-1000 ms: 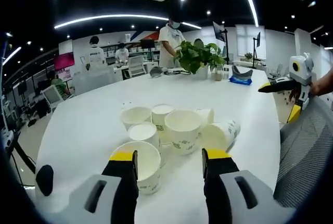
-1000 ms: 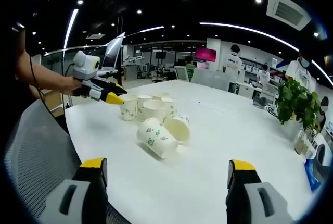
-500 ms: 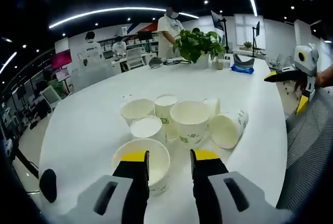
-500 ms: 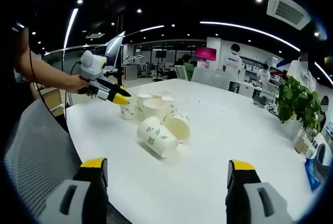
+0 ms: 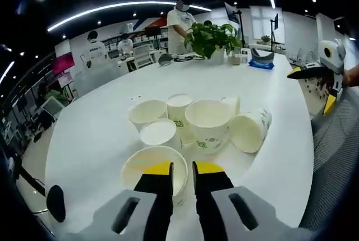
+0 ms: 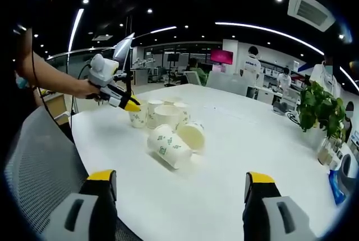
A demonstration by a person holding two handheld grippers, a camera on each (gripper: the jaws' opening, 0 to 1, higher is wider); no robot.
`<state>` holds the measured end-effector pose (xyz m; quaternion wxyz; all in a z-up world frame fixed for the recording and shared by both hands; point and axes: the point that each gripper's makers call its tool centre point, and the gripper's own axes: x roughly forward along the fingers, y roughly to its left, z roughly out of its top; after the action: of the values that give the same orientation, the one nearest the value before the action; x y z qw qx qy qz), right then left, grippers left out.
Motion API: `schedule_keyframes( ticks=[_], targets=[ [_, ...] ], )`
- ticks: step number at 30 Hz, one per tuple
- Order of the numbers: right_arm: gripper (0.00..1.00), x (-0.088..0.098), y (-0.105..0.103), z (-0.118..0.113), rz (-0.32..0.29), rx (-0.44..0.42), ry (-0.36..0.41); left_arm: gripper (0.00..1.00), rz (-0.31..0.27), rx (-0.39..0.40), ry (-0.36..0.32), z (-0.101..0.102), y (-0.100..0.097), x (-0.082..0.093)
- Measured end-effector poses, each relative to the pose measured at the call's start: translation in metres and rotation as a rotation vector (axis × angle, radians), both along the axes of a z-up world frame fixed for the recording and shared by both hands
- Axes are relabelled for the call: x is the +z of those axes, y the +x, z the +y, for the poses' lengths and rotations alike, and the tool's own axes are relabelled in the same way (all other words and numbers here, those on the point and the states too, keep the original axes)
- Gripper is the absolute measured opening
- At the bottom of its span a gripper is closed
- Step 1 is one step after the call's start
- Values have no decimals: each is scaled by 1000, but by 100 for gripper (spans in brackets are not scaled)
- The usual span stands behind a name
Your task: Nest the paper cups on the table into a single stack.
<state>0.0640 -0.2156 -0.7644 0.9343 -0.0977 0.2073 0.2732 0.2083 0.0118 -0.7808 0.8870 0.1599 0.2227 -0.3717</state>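
Moved: left tongs (image 5: 182,168) have closed from wide apart to almost together, pinching the rim of the nearest cup (image 5: 155,169).
Right tongs (image 6: 180,182): wide open, holding nothing, above the white table (image 6: 235,140).
Cups: other paper cups (image 5: 196,122) clustered mid-table, one lying on its side (image 6: 167,149).

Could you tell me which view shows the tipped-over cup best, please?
The right gripper view: the tipped cup lies near and unblocked, its printed side fully visible. The left gripper view shows it at the cluster's edge, mouth toward the camera.
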Motion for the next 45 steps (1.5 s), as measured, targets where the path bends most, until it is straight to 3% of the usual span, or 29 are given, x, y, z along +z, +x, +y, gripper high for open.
schedule_keyframes(
  ticks=[9, 23, 29, 32, 45],
  targets=[
    [96, -1, 0, 0, 3, 2, -4, 3, 2, 3, 6, 0, -3, 0],
    [96, 0, -1, 2, 3, 5, -6, 2, 6, -2, 14, 3, -11, 3],
    [96, 1, -1, 3, 2, 8, -7, 1, 12, -3, 17, 4, -18, 10],
    [96, 1, -1, 3, 2, 10, -6, 0, 44, -8, 11, 4, -23, 13],
    [96, -1, -2, 3, 4, 23, -9, 0, 34, -73, 29, -9, -40, 32]
  ],
)
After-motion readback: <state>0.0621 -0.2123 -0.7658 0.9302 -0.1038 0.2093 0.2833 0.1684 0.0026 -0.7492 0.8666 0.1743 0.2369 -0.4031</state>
